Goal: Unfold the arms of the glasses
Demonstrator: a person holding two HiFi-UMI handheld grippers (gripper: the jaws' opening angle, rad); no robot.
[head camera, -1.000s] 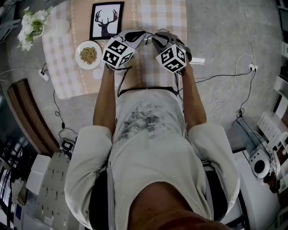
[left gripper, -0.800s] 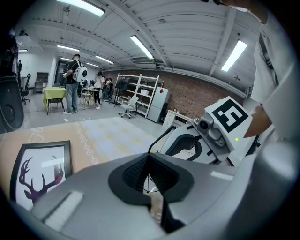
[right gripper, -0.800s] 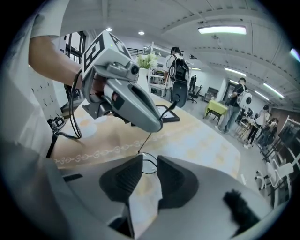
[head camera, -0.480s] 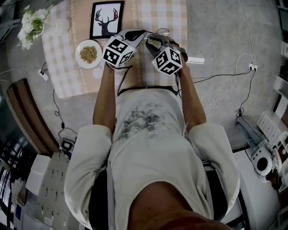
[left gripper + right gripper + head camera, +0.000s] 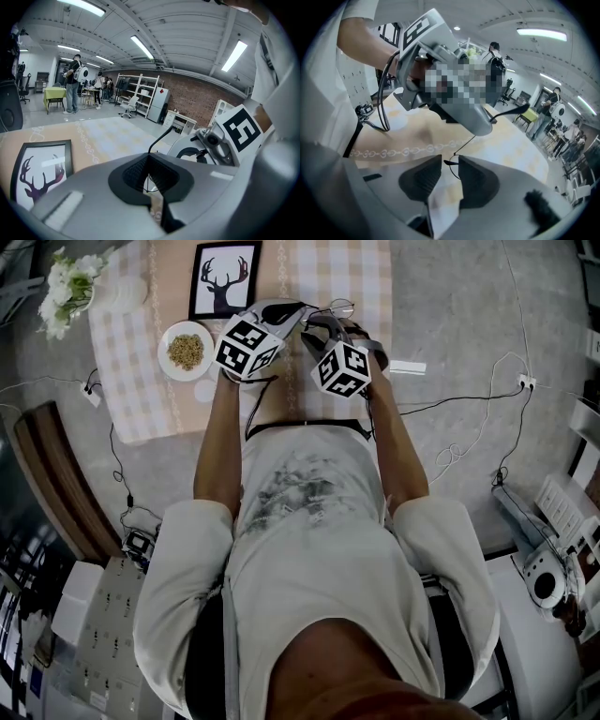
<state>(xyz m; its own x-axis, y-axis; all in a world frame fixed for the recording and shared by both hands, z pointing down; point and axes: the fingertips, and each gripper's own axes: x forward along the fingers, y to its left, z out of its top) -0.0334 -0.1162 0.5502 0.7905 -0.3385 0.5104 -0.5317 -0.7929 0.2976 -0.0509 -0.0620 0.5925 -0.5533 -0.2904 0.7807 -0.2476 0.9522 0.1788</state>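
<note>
Nearest to me in the head view are the person's chest and both forearms, which reach out over the near edge of the desk (image 5: 366,268) with its checked cloth.

The left gripper (image 5: 149,176) is clenched on the glasses (image 5: 339,307). In its own view the two dark pads meet on a thin wire of the frame, and one slim dark arm of the glasses rises from between them and curves up to the right. The glasses are held up above the cloth, between the two grippers and just past their tips.

The right gripper (image 5: 450,176) sits close beside the left one, its marker cube a little nearer to me. Its jaws have just been opening and now stand apart, released. A thin curved piece of the frame lies in the gap at their tips, and I cannot see either pad pressing on it.

Left of the grippers, a white plate (image 5: 185,352) with a heap of grain rests on the cloth. Beyond it lies a framed deer picture (image 5: 223,279). Farthest off, at the desk's left corner, is a bunch of white flowers (image 5: 66,292).
</note>
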